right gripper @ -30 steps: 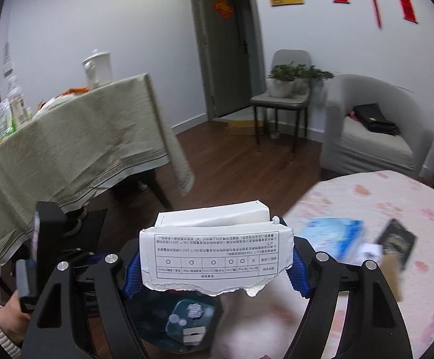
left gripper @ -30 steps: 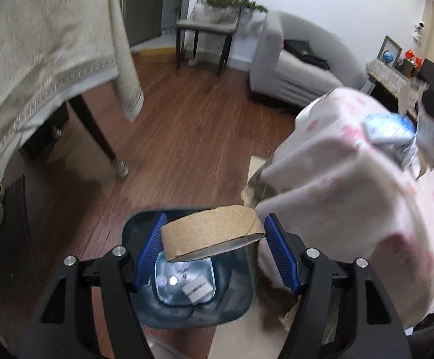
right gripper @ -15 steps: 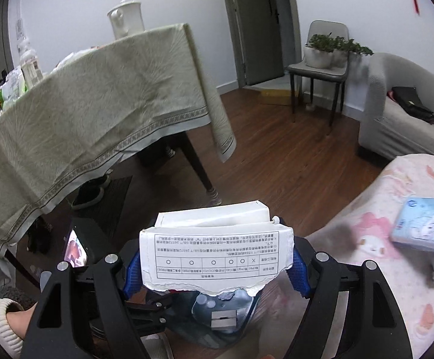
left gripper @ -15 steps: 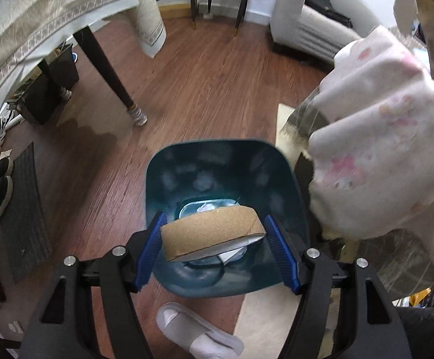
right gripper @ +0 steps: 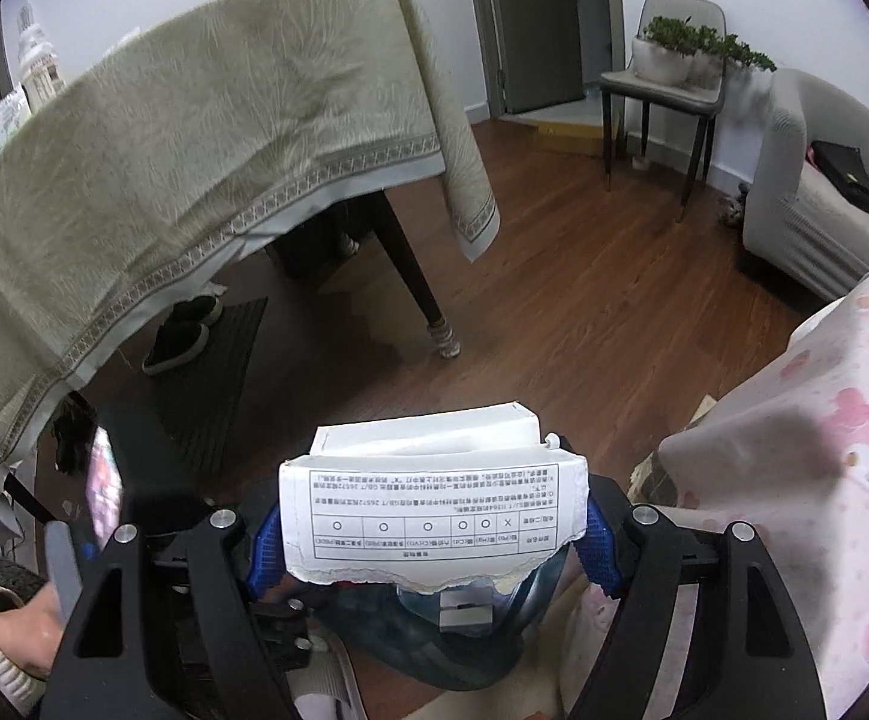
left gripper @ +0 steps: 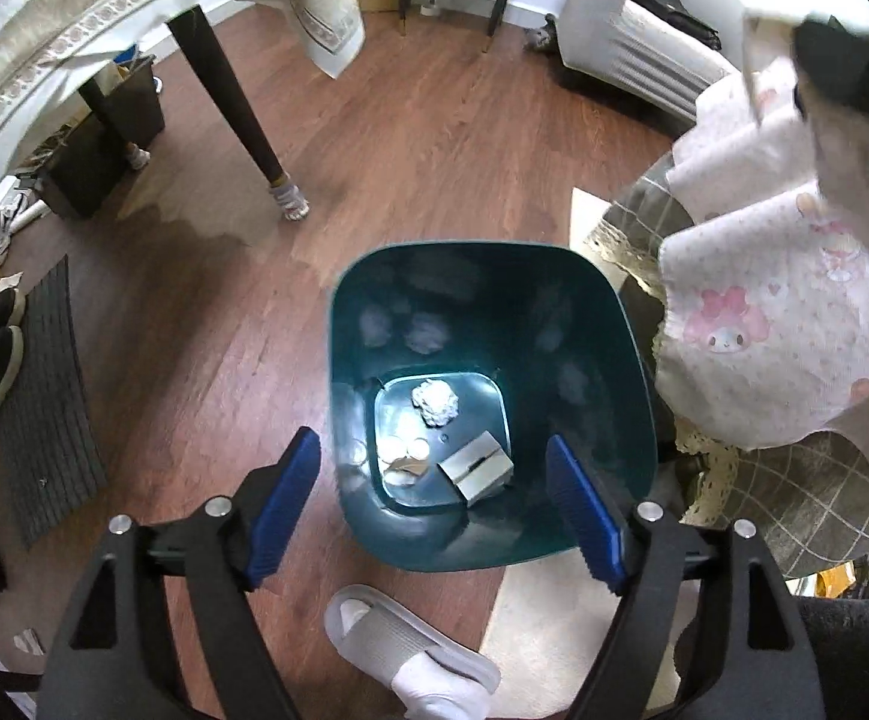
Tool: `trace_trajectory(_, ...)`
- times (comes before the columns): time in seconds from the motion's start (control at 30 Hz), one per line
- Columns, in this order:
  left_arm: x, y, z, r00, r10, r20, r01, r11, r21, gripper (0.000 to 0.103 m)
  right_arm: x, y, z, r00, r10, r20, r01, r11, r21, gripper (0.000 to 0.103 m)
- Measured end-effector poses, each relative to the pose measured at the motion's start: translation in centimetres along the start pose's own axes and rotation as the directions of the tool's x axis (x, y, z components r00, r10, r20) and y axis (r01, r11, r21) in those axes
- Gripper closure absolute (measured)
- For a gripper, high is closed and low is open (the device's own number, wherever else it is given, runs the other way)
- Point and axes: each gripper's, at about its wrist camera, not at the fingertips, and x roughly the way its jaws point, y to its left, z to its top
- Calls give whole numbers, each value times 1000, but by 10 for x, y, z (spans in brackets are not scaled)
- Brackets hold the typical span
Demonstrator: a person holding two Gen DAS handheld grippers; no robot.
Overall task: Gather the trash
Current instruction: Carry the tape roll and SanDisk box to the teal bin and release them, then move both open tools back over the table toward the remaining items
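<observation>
A dark teal trash bin (left gripper: 626, 360) stands on the wood floor below my left gripper (left gripper: 434, 501), which is open and empty above the bin's near rim. At the bin's bottom lie a crumpled white paper ball (left gripper: 434, 402), a small grey box (left gripper: 477, 467) and a flattened cardboard piece (left gripper: 405, 468). My right gripper (right gripper: 431, 540) is shut on a torn white printed carton (right gripper: 428, 510), held above the bin (right gripper: 434, 642), which shows under it.
A table with a pink cartoon cloth (left gripper: 794, 312) is right of the bin. A dining table leg (left gripper: 236, 120) and beige cloth (right gripper: 194, 150) are at left. A grey slipper (left gripper: 398, 654) lies near the bin. A sofa (right gripper: 824, 204) and chair (right gripper: 662, 84) stand behind.
My left gripper has opened and the cardboard ring it held has dropped into the bin. The right gripper with the carton has moved lower over the bin.
</observation>
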Motion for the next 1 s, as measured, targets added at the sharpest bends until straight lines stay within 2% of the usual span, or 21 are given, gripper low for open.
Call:
trace_trajectory(0.2, -23, 18, 4, 998, -7, 65, 11, 998, -55, 30, 27, 3, -6, 997, -3, -77, 4, 1000, 13, 26)
trace_trajectory(0.47, -57, 20, 12, 986, -38, 161, 51, 996, -72, 47, 59, 5, -22, 983, -22, -180, 22, 1000, -3, 26)
trace_trajectory(0.53, -65, 17, 14, 981, -54, 186, 67, 995, -67, 56, 67, 4, -27, 979, -20, -205, 21, 1000, 2, 26)
trace_trajectory(0.73, -86, 14, 22, 967, -84, 242, 104, 992, -69, 66, 99, 2, -52, 948, -47, -313, 45, 999, -14, 26)
trace_trajectory(0.9, -102, 14, 27, 956, -102, 276, 127, 989, -72, 67, 114, 2, -65, 929, -76, -362, 67, 997, -38, 25)
trace_trajectory(0.93, -106, 13, 29, 953, -107, 284, 133, 989, -72, 67, 117, 1, -68, 922, -81, -378, 69, 997, -44, 24)
trace_trajectory(1.0, -110, 12, 30, 949, -113, 294, 140, 988, -71, 67, 119, 2, -73, 914, -102, -392, 83, 995, -63, 14)
